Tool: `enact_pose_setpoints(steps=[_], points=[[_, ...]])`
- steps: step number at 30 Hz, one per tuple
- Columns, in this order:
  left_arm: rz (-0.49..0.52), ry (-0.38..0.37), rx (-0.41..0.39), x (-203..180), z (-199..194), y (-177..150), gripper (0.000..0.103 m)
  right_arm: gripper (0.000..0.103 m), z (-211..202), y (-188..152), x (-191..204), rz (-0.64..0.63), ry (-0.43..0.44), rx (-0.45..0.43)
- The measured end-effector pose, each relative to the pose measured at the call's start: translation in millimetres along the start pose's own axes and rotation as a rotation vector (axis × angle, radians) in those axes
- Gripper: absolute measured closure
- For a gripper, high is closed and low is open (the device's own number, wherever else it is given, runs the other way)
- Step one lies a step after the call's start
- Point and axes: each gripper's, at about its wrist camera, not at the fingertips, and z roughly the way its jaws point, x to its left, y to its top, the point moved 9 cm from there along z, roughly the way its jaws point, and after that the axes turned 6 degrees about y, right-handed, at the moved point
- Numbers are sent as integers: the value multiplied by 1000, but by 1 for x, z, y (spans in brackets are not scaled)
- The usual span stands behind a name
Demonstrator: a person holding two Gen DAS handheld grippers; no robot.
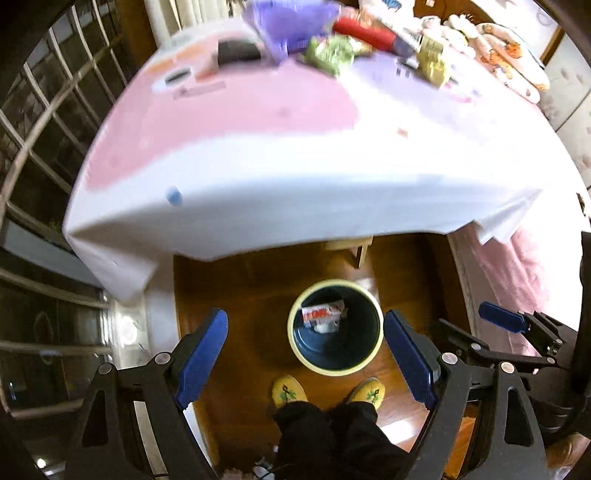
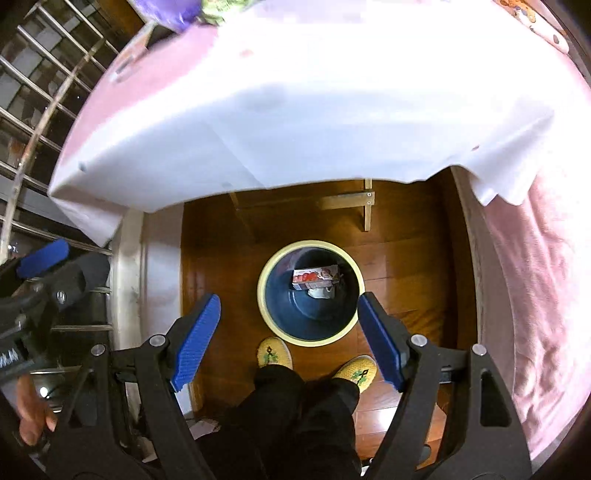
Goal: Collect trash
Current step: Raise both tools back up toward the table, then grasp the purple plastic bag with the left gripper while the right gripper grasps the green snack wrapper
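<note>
Left gripper (image 1: 306, 354), lower centre of the left wrist view: blue pads spread wide, nothing between them, pointing steeply down at the floor. Right gripper (image 2: 288, 336), lower centre of the right wrist view: jaws also wide apart, empty.

Framed between the fingers in both views is a bin (image 1: 373, 354) with a cream rim and dark blue inside, standing on the wood floor (image 2: 399, 258). Inside it lies a red-and-white carton (image 2: 316, 277) with a small white scrap just below it.

Yellow slippers (image 1: 290, 391) and black trouser legs sit at frame bottom, just below the bin.

Upper half of the frame: table under a pink and white cloth (image 1: 258, 177). More trash is blurred at the top: a purple bag (image 1: 291, 26), a green wrapper (image 1: 330, 53), a red pack (image 1: 364, 35).
</note>
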Motion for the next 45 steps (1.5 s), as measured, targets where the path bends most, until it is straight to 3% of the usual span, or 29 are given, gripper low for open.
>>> enact_pose_setpoints(steps=[9,16,25,36,45], points=[[43,-9,-135,45,-80,56,16,28,-63,27,45,-20,-23,-116],[70,-10,-220,68,-102,93,16,28,-96,61,65,-7,-55,-229],[81,-3,-320,81,-132,137,16,28,-121,95,75,2,-72,-292],[133,31,-390,66,-147,202,16,28,-133,147,75,-33,-60,-344],[187,146,-377,42,-106,290,16,28,-119,218,40,-61,6,-334]])
